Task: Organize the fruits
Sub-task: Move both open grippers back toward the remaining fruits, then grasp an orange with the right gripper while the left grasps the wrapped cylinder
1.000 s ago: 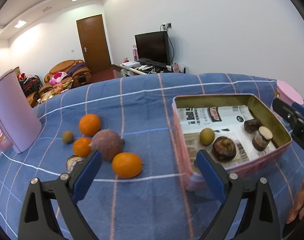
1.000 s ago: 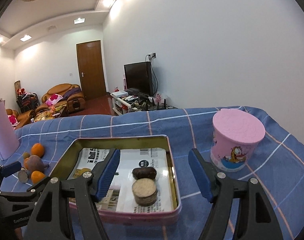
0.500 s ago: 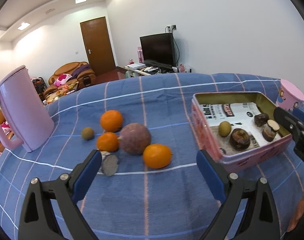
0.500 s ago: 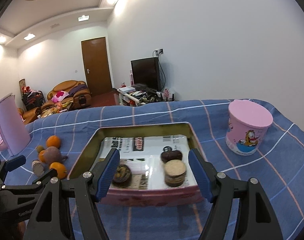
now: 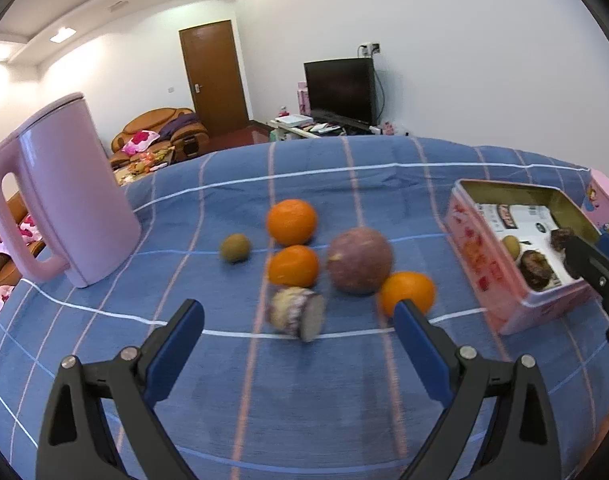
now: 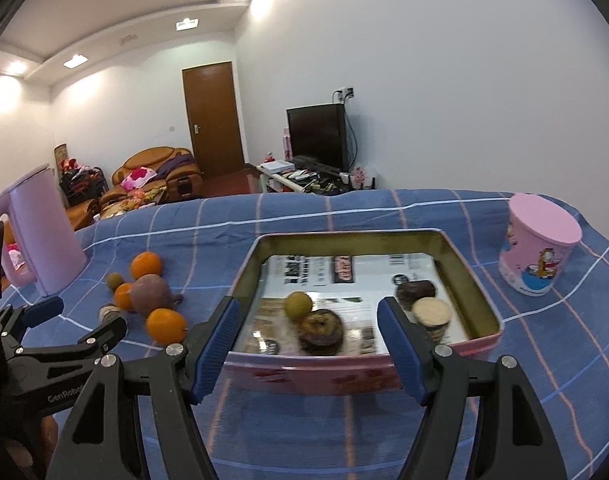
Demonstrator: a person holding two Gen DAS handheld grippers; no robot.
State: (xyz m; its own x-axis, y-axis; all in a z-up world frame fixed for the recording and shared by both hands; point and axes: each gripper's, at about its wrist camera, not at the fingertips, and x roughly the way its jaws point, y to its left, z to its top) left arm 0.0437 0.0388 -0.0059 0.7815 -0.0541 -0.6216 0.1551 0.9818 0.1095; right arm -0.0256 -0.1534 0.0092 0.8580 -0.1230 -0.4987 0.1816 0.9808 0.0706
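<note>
On the blue checked cloth lie three oranges (image 5: pixel 291 222), a round purple-brown fruit (image 5: pixel 359 260), a small greenish fruit (image 5: pixel 235 247) and a cut brown piece (image 5: pixel 297 313). My left gripper (image 5: pixel 298 318) is open and empty, just in front of the cut piece. The pink tin (image 6: pixel 484 308) lined with paper holds a green fruit (image 6: pixel 298 305), a dark round fruit (image 6: pixel 319 331) and two more pieces (image 6: pixel 431 313). My right gripper (image 6: pixel 308 338) is open and empty, at the tin's near wall. The loose fruits also show in the right wrist view (image 6: pixel 150 291).
A tall pink kettle (image 5: pixel 66 196) stands at the left of the cloth. A pink lidded cup (image 6: pixel 540 248) stands right of the tin (image 5: pixel 512 280). Sofas, a door and a TV are in the room behind.
My left gripper has swung left from the tin to the loose fruits. My right gripper has pulled back from over the tin to its near wall. Both stay open.
</note>
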